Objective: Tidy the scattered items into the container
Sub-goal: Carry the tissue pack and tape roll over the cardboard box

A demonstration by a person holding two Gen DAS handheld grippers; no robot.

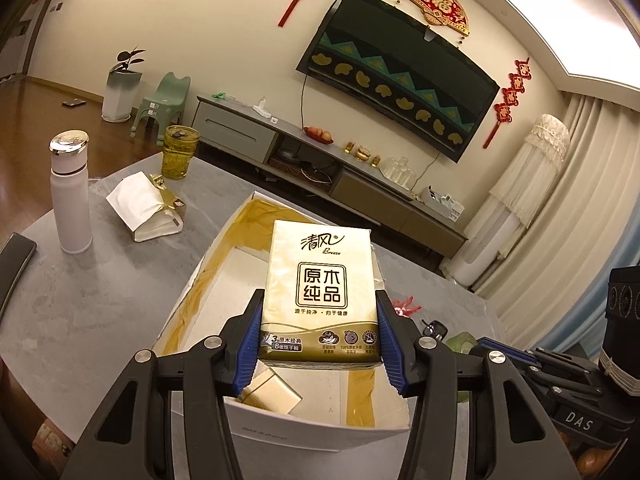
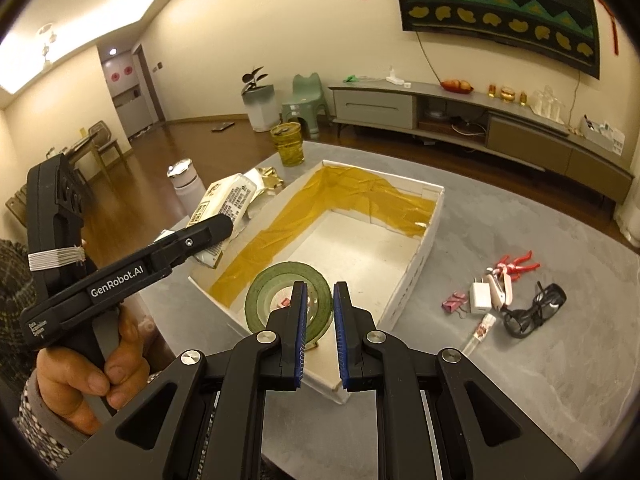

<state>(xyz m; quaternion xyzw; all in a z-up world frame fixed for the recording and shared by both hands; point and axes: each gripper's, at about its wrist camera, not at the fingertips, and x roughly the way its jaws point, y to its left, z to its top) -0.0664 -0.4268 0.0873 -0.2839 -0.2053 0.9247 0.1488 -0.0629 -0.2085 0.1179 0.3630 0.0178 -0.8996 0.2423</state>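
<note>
My left gripper (image 1: pixel 320 296) is shut on a cream and gold tissue pack (image 1: pixel 320 280), held upright above the white box (image 1: pixel 192 280), which is lined with yellow tape. A smaller cream pack (image 1: pixel 272 394) lies inside the box near its front wall. In the right wrist view, my right gripper (image 2: pixel 320 286) pinches the rim of a green tape roll (image 2: pixel 264 300) over the near corner of the box (image 2: pixel 416 264). One finger is inside the roll's core and the other outside. The left gripper (image 2: pixel 224 224) with the tissue pack (image 2: pixel 228 200) shows at the left, held by a hand (image 2: pixel 80 376).
Right of the box lie a red figure (image 2: pixel 516 264), a white charger (image 2: pixel 480 296), a pink clip (image 2: pixel 454 300), black glasses (image 2: pixel 536 308) and a small tube (image 2: pixel 480 330). Left of it stand a white flask (image 1: pixel 70 192), a yellow glass (image 1: pixel 180 152) and a torn tissue bag (image 1: pixel 148 208).
</note>
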